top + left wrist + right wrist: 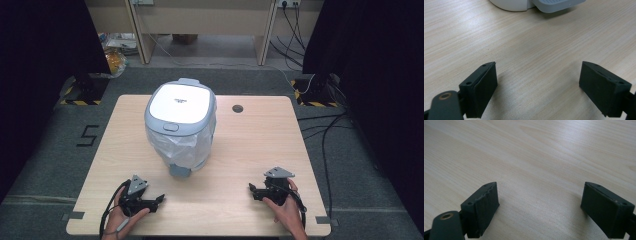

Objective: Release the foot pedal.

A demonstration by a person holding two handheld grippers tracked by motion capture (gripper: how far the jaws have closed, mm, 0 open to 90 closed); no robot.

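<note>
High view is showing a lidded bin [181, 125], lined with a loose plastic bag [177, 145], sitting mid-worktop [250, 150]. Nearer the person, the left gripper [159, 199] and right gripper [251, 189] are resting wide open, holding nothing. Tugging the thin liner is risking a tear or tipping the bin.

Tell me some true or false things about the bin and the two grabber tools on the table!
1. The grey-and-white lidded plastic bin has its lid shut. True.
2. The left gripper is squeezing the bin. False: its jaws are open, apart from the bin, above the light wooden table.
3. A clear plastic bag lines the bin. True.
4. The right gripper holds a ball. False: it is open and holds nothing.
5. The bin lies tipped over. False: it stands upright.
</note>
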